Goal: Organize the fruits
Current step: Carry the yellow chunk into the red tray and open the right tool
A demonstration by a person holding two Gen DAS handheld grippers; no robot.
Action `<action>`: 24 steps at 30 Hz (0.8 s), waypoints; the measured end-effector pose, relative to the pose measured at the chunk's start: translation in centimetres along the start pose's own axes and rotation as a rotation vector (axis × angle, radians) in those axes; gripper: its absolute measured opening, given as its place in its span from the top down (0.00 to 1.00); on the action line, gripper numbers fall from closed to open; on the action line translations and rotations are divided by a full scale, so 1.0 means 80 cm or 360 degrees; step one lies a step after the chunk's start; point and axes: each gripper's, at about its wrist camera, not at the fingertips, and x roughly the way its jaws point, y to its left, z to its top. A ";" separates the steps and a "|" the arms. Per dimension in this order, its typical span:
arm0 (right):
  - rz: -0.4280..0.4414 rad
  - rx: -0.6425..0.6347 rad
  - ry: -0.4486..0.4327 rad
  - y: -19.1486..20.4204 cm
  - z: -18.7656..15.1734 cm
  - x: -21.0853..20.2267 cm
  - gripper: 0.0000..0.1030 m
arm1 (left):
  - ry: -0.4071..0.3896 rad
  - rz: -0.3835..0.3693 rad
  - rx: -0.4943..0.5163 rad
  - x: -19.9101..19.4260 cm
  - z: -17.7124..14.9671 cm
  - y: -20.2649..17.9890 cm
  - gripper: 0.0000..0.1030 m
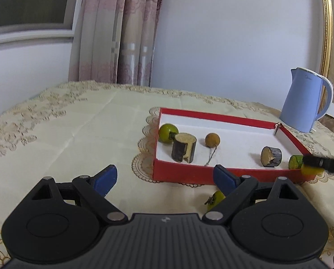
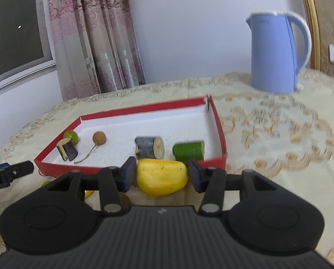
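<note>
A: Where is the yellow fruit (image 2: 162,180) relative to the red tray (image 2: 219,132)?

B: Just outside the tray's near wall, toward its right corner. The right gripper (image 2: 162,174) is pinching it. Both blue pads touch its sides, and its long axis runs straight across from pad to pad.

A: So the coming move is a short one?

B: I'd judge so. The white tray floor lies directly ahead of that gripper, past the wall. The fruit has to clear the wall, then come down in a bare patch. A green cut piece (image 2: 188,151) and a dark-skinned stub (image 2: 150,150) sit just inside the wall, so it should land behind or beside them.

A: And the left gripper (image 1: 164,180)?

B: Spread wide and holding nothing. It hangs over the bench in front of the tray's near wall, toward the left half. A small yellow-green fruit (image 1: 215,199) lies on the cloth outside the tray, right against its right-hand pad. The left hand is clearly the nearer one for that piece.

A: What is already in the tray?

B: A green round fruit (image 1: 167,133) in the far left corner, a brown one with a stem (image 1: 212,139), and another dark-skinned stub (image 1: 184,147).
</note>
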 end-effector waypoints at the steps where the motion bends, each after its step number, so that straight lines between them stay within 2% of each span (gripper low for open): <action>1: -0.0015 -0.0031 -0.0021 0.002 0.007 -0.002 0.54 | 0.0013 -0.0010 -0.0014 0.002 0.000 0.002 0.10; 5: -0.0074 -0.0094 -0.0100 0.006 0.040 0.004 0.54 | 0.0048 -0.0034 -0.0083 0.007 -0.001 0.011 0.10; 10: -0.0075 -0.0206 -0.0048 0.026 0.069 0.047 0.54 | 0.0053 -0.0046 -0.0087 0.008 0.000 0.011 0.10; 13: -0.0085 -0.0344 0.0000 0.051 0.068 0.081 0.55 | 0.0056 -0.0051 -0.0100 0.009 0.000 0.013 0.10; 17: -0.0105 -0.0432 0.0078 0.072 0.067 0.121 0.55 | 0.0064 -0.0056 -0.0111 0.009 0.000 0.014 0.10; 24: -0.0133 -0.0473 0.0186 0.082 0.061 0.158 0.54 | 0.0080 -0.0067 -0.0113 0.011 0.000 0.014 0.10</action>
